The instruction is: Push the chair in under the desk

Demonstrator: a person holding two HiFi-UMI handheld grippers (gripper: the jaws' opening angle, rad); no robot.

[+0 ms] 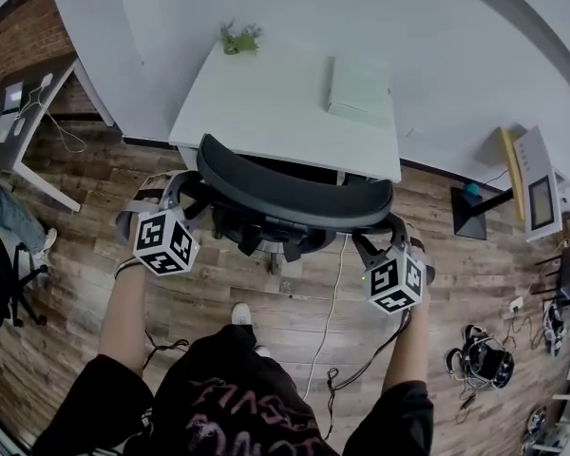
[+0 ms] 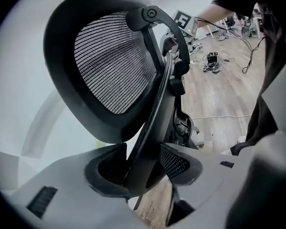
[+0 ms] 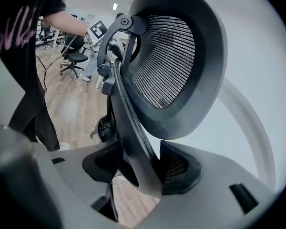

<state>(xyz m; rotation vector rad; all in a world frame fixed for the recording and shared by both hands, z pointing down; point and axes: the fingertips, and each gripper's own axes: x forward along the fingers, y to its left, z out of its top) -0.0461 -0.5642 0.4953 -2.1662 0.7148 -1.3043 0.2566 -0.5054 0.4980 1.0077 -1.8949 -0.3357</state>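
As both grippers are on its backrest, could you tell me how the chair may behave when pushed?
The chair is gripped high, at its backrest rim, so it may tilt or swivel rather than travel straight. Its mesh back probably flexes slightly. The white cable on the floor beneath could snag its base.

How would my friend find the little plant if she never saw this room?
Find the white desk just past the black chair. The plant stands at its far left corner. It is small, green and leafy; its only neighbour on the desk is a flat pale pad.
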